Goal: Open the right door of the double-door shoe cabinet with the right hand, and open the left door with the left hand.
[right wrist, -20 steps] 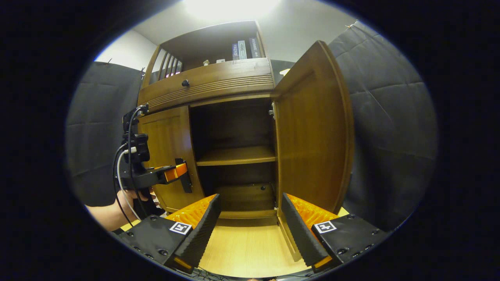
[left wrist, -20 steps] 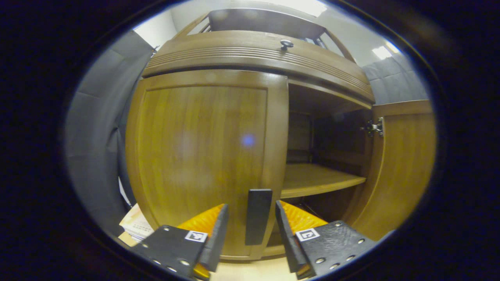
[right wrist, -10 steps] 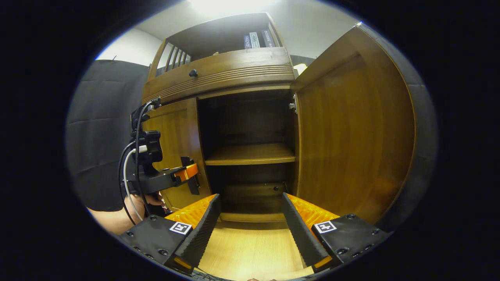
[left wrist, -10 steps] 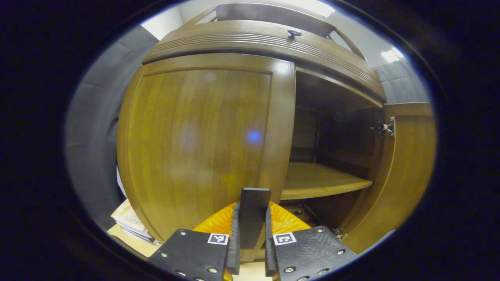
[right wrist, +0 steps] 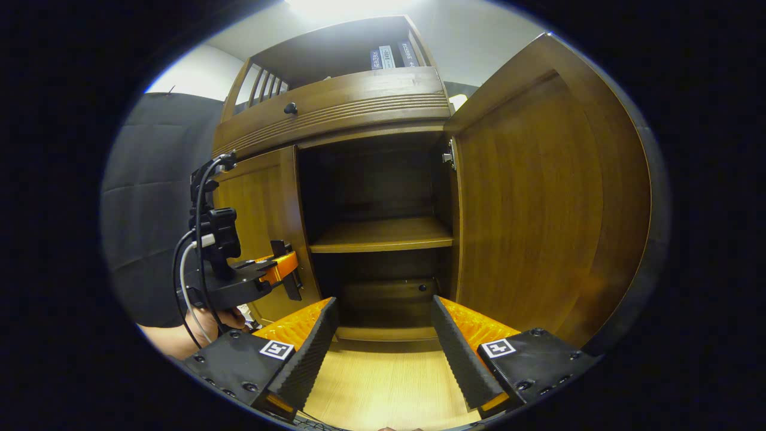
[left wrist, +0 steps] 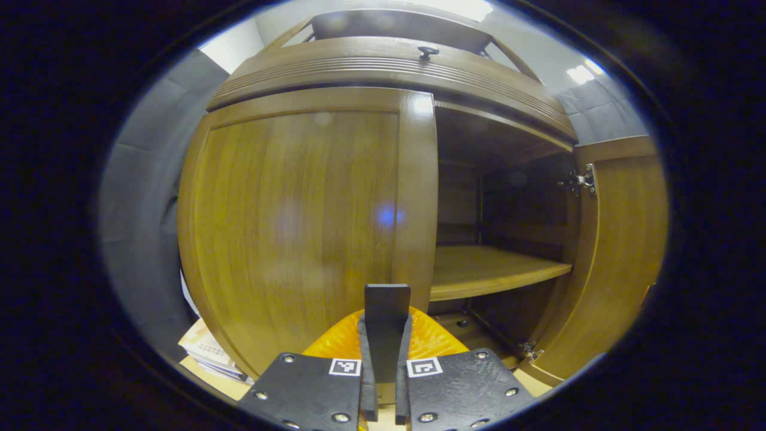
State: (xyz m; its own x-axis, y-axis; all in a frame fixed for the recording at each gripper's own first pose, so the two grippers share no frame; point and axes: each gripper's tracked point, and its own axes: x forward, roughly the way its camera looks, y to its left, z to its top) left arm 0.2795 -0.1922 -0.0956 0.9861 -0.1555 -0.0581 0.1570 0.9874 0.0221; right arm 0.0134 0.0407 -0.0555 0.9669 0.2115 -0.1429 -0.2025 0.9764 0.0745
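Two books [right wrist: 392, 55] stand above the right door [right wrist: 538, 197].

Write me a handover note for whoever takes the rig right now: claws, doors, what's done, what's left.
Left claw: shut on the left door handle, the dark upright bar at the door's inner edge.
Right claw: open, holding nothing, in front of the open cabinet above the light wood floor.
Right door: swung wide open; inner shelf looks bare.
Left door: looks shut or barely cracked; I cannot tell which.
Done: right door opened, left handle gripped.
Left: pull the left door open with the left claw, then release.
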